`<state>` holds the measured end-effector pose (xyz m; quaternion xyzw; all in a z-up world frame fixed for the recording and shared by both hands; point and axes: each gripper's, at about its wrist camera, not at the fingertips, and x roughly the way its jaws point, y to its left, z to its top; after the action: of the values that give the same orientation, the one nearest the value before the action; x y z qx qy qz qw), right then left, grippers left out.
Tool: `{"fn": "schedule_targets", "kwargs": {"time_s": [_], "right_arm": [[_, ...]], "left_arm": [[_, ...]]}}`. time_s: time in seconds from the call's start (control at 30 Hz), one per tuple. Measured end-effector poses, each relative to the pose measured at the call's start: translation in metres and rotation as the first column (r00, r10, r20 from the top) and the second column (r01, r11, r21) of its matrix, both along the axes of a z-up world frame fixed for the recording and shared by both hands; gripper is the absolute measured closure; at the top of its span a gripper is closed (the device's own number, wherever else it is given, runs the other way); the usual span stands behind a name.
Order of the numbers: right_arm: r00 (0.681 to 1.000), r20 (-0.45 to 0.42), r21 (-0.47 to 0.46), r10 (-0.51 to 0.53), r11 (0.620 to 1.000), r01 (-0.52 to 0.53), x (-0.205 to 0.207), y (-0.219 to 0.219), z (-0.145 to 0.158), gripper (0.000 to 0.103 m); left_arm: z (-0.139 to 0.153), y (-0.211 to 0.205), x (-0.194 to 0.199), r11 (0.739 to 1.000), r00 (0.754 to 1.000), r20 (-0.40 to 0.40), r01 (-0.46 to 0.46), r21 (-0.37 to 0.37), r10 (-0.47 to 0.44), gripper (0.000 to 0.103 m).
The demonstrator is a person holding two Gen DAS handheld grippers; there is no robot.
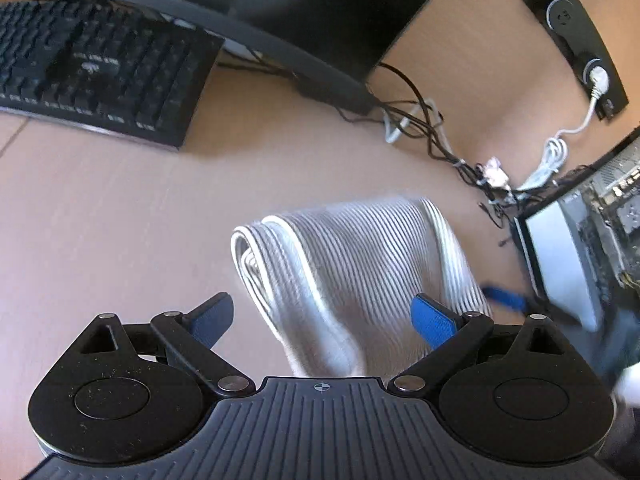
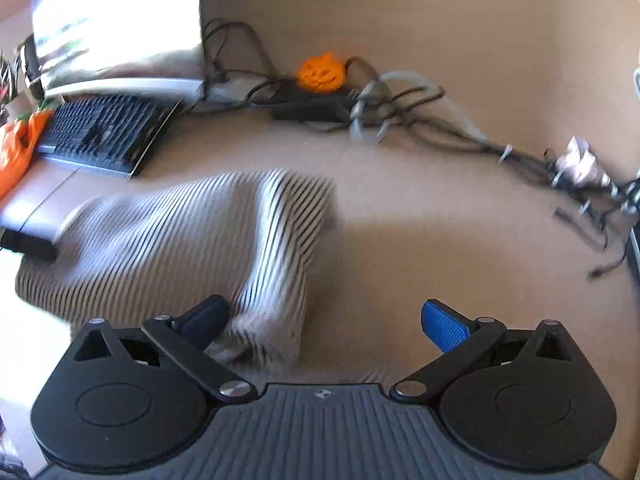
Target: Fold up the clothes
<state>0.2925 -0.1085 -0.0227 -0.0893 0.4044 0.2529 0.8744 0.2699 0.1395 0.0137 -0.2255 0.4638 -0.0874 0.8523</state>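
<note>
Ribbed striped cloth garment [image 1: 352,264], matt wood-look desk [image 1: 120,216]

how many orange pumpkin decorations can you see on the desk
2. A small orange jack-o'-lantern pumpkin figure sits at the back among the tangled cables. A larger orange pumpkin shape is at the far left edge beside the black keyboard, partly cut off. Others may be out of view.

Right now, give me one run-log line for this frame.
task: fold clothes | left gripper: open, over striped garment | right gripper: open, beside it | garment: folded on desk

Tan desk [image 1: 120,208], black keyboard [image 1: 92,68], tangled cables [image 2: 400,112]
</note>
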Motion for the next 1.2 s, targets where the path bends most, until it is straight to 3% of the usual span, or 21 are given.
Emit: {"fn": "schedule_targets", "kwargs": {"time_s": [0.1, 0.2, 0.27, 0.3, 0.37, 0.5, 0.6, 0.67, 0.73, 0.97, 1.13, 1.2], "right_arm": [[0.997, 0.008, 0.044, 0.073, 0.996, -0.074, -0.019, 0.002, 0.011, 0.0], [0.998, 0.017, 0.144, 0.063, 0.987, -0.065, -0.015, -0.018, 0.033, 0.003], [0.999, -0.02, 0.216, 0.05, 0.975, -0.045, -0.003, -0.031, 0.041, 0.026], [0.997, -0.058, 0.246, 0.05, 0.969, -0.034, 0.006, -0.035, 0.041, 0.032], [0.989, -0.135, 0.284, 0.062, 0.959, -0.021, 0.019, -0.038, 0.035, 0.048], [0.958, -0.26, 0.306, 0.124, 0.951, -0.04, 0.025, -0.029, 0.013, 0.048], [0.957, -0.23, 0.276, 0.177, 0.955, -0.111, 0.024, -0.012, 0.003, 0.05], [0.957, -0.209, 0.276, 0.2, 0.951, -0.138, 0.025, -0.009, 0.006, 0.065], [0.96, -0.178, 0.269, 0.216, 0.949, -0.163, 0.025, -0.008, 0.015, 0.074], [0.979, -0.083, 0.25, 0.188, 0.955, -0.162, 0.017, -0.026, 0.05, 0.083], [0.981, -0.046, 0.238, 0.187, 0.956, -0.171, -0.002, -0.045, 0.071, 0.083], [0.978, -0.055, 0.213, 0.199, 0.96, -0.183, -0.015, -0.053, 0.067, 0.083]], "left_arm": [[0.0, 0.008, 0.004, 1.0, 1.0, -0.016, -0.019, 0.012, 0.02, 0.005], [-0.003, 0.018, 0.0, 0.999, 0.999, -0.02, -0.047, -0.012, 0.046, 0.005], [-0.01, 0.021, 0.001, 0.997, 0.997, -0.033, -0.07, -0.042, 0.069, 0.005], [-0.013, 0.021, 0.003, 0.995, 0.996, -0.038, -0.078, -0.054, 0.076, 0.006], [-0.015, 0.017, 0.007, 0.996, 0.997, -0.04, -0.074, -0.059, 0.071, 0.031], [-0.017, 0.0, 0.014, 0.999, 0.999, -0.041, -0.036, -0.006, 0.036, 0.032], [-0.009, -0.019, 0.014, 0.995, 1.0, 0.002, 0.011, 0.098, -0.011, 0.041], [0.001, -0.03, 0.011, 0.986, 0.998, 0.041, 0.033, 0.163, -0.04, 0.056], [0.013, -0.04, 0.007, 0.975, 0.994, 0.08, 0.049, 0.217, -0.068, 0.063], [0.05, -0.053, -0.02, 0.979, 0.977, 0.169, 0.103, 0.177, -0.133, 0.068], [0.069, -0.068, -0.045, 0.965, 0.951, 0.215, 0.181, 0.191, -0.221, 0.068], [0.061, -0.074, -0.054, 0.949, 0.947, 0.188, 0.217, 0.228, -0.262, 0.068]]}}
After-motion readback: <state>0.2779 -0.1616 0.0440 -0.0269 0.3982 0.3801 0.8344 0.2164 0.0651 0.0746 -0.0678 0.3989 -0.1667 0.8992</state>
